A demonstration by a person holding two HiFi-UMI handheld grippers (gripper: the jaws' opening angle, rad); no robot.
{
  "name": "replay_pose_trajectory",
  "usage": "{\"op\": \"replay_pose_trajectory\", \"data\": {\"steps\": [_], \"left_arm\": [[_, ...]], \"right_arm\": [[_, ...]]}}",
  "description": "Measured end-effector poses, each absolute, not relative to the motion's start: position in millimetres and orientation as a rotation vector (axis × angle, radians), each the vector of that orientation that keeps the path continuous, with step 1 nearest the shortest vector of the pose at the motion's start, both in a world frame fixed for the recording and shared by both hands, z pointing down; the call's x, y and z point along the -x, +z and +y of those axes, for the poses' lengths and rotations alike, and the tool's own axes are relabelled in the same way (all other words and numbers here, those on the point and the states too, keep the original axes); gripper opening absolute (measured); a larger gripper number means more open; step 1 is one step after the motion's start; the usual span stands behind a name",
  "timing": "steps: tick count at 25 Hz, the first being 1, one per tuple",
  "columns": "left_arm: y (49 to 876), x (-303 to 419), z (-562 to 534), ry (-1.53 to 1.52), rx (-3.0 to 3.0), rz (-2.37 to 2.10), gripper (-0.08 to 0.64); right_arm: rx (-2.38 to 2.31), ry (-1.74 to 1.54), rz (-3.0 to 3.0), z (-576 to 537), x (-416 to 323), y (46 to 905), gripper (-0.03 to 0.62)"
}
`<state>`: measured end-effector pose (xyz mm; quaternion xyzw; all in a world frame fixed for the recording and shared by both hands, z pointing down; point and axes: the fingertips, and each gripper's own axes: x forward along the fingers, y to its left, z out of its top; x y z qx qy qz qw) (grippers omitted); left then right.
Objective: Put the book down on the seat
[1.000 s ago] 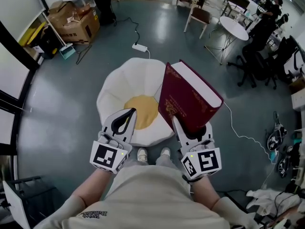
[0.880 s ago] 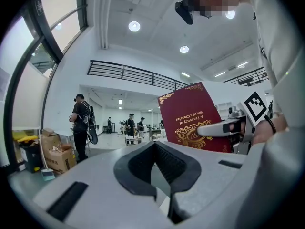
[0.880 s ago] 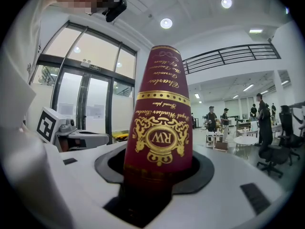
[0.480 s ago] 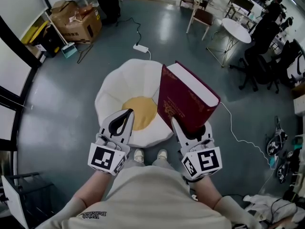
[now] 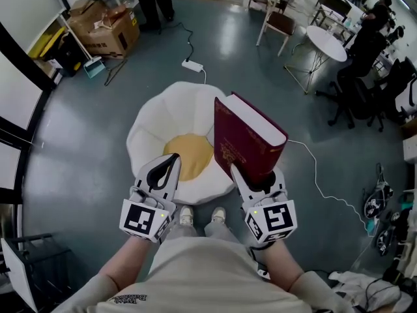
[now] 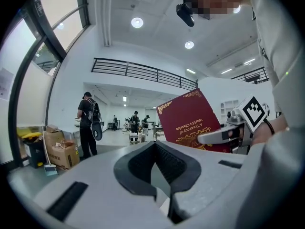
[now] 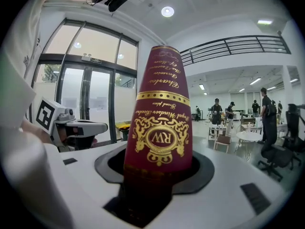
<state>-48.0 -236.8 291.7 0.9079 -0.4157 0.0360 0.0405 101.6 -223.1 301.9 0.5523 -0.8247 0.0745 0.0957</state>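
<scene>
Head view: the right gripper [image 5: 258,178] is clamped on the lower end of a thick maroon book [image 5: 244,139], one jaw on each side of it. The book rises out of the jaws upright, with its gilt-stamped cover turned to the person's left and its pale page edges facing up and to the right. It is held in the air, not resting on anything. In this view it overlaps the right edge of the seat [image 5: 163,119], a white petal-shaped cushion with a yellow centre [image 5: 192,152] that sits on the grey floor just in front of the person's shoes [image 5: 199,214].

The left gripper [image 5: 171,162] is beside the book on its left, clear of it, and over the near part of the seat. In the left gripper view its jaws are together at the tips [image 6: 155,149] with nothing between them. The book [image 6: 188,120] and the right gripper [image 6: 224,135] show off to the right of them.

In the right gripper view the book's spine [image 7: 159,123] fills the gap between the spread jaws [image 7: 157,175] and towers up from them. The left gripper [image 7: 90,127] shows at the left, apart from the book.

Cardboard boxes [image 5: 104,28] and a round white table [image 5: 324,41] stand well away from the seat
</scene>
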Motion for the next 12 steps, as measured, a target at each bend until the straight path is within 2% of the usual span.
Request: {"op": "replay_pose_trajectory", "data": {"steps": [6, 12], "left_arm": [[292.9, 32.4, -274.2, 0.041, -2.801, -1.284, 0.004], [327.9, 19.7, -316.7, 0.011, -2.814, -1.286, 0.005]], "right_arm": [[-1.688, 0.222, -2.393, -279.2, -133.4, 314.1, 0.23], [-1.593, 0.258, -2.401, -337.8, -144.3, 349.6, 0.23]]}}
